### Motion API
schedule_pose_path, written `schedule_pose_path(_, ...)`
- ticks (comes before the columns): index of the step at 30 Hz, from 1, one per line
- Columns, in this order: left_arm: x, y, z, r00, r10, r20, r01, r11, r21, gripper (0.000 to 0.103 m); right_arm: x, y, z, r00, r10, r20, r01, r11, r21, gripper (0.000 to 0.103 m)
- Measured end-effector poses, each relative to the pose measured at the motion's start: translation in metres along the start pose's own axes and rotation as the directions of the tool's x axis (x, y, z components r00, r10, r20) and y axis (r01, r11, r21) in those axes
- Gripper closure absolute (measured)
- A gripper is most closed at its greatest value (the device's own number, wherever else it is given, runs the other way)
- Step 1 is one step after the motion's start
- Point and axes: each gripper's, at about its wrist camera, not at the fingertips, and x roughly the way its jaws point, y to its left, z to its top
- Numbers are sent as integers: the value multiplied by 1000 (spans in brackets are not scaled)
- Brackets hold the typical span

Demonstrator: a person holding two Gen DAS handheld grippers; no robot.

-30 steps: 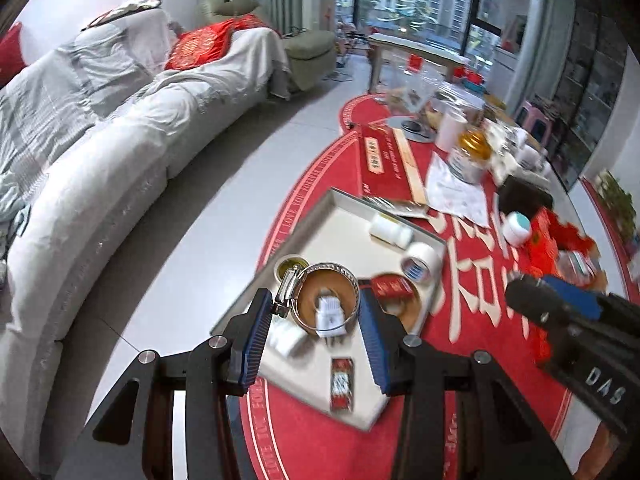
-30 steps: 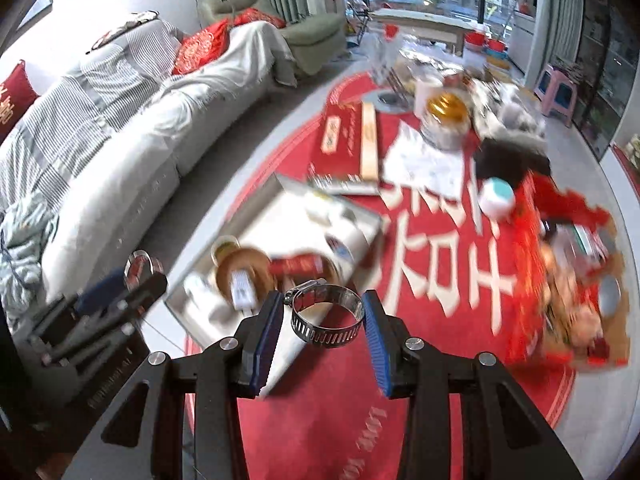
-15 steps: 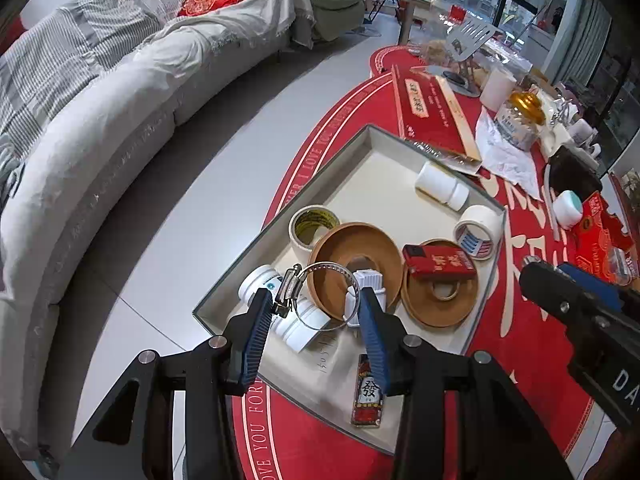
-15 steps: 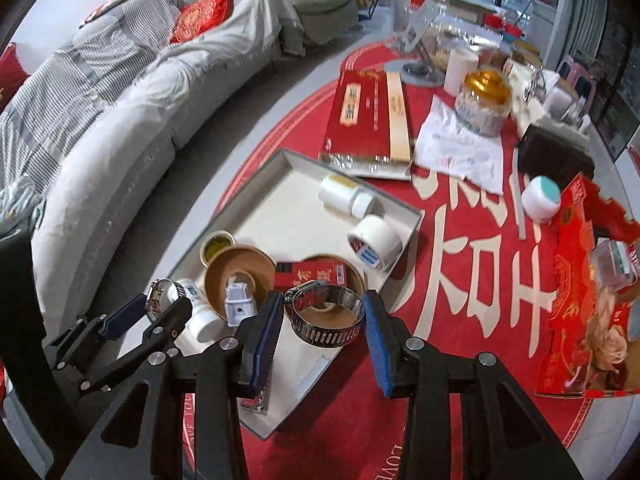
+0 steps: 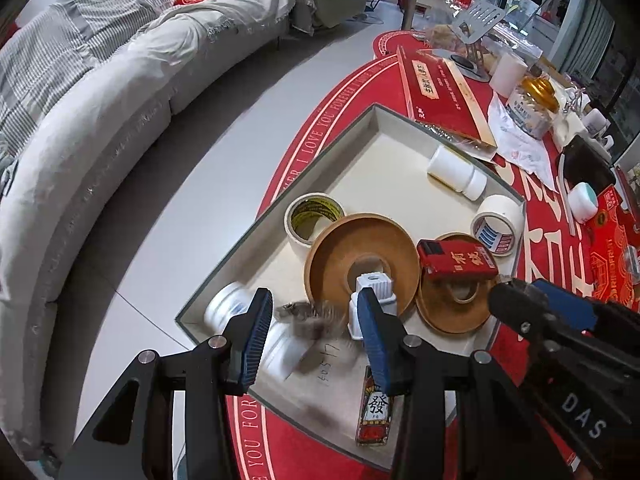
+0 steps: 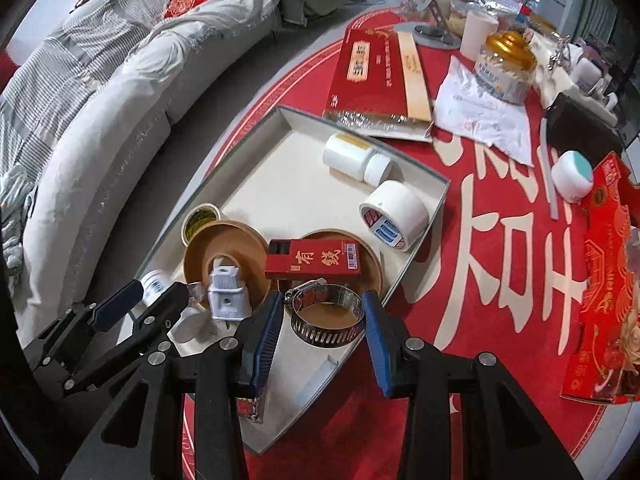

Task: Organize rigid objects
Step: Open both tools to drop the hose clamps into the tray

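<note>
A grey tray (image 5: 372,114) (image 6: 288,114) on the red tablecloth holds tape rolls, white bottles, a white plug adapter (image 5: 372,292) (image 6: 228,290) and a red box (image 5: 456,260) (image 6: 314,262). My left gripper (image 5: 316,344) is open over the tray's near corner; a metal hose clamp (image 5: 316,320) shows blurred between its fingers, loose and dropping. My right gripper (image 6: 324,328) is shut on a second metal hose clamp (image 6: 326,314), held over the tray's near edge beside a brown tape roll (image 6: 340,240).
A long red box (image 6: 372,68), a gold-lidded jar (image 6: 506,64), white paper (image 6: 480,116), a black case (image 6: 580,124) and a red carton (image 6: 604,280) lie on the table beyond and right of the tray. A grey sofa (image 5: 100,100) stands to the left.
Both grippers have come down closer to the tray. The left gripper has opened and its hose clamp has slipped free, now blurred. The right gripper still holds its clamp.
</note>
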Motion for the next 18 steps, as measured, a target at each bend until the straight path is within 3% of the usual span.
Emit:
schedule_pose_path(3, 3, 2, -2, 1000, 24, 2, -24, 1000, -6, 33, 10, -1, 0, 999, 23, -47, -24, 1000, -9, 56)
schedule_pose_path(5, 2, 10, -4, 999, 30, 11, -30, 999, -34, 22, 7, -6, -1, 1000, -7, -25, 7, 1000, -11, 33)
schedule_pose_path(7, 1, 20, -5, 1000, 18, -12, -19, 998, -64, 19, 0, -12, -2, 1000, 0, 9, 0, 1000, 1, 15)
schedule_pose_path(10, -5, 27, -7, 999, 48, -14, -49, 995, -83, 17, -10, -21, -5, 999, 29, 25, -30, 999, 27, 15)
schedule_pose_path(14, -35, 33, -11, 994, 70, 85, -62, 993, -97, 16, -26, -24, -14, 999, 42, 22, -43, 998, 45, 15)
schedule_pose_path(15, -42, 34, -12, 992, 68, 110, -58, 994, -91, 16, -33, -24, -18, 999, 43, 33, -45, 998, 44, 12)
schedule_pose_path(16, -52, 34, -14, 989, 48, 142, -38, 996, -77, 15, -36, -23, -19, 998, 41, 41, -43, 998, 42, 0)
schedule_pose_path(18, -63, 32, -17, 989, -1, 145, 8, 999, -47, 1, -50, -21, -24, 996, 36, 84, -39, 999, 35, 0)
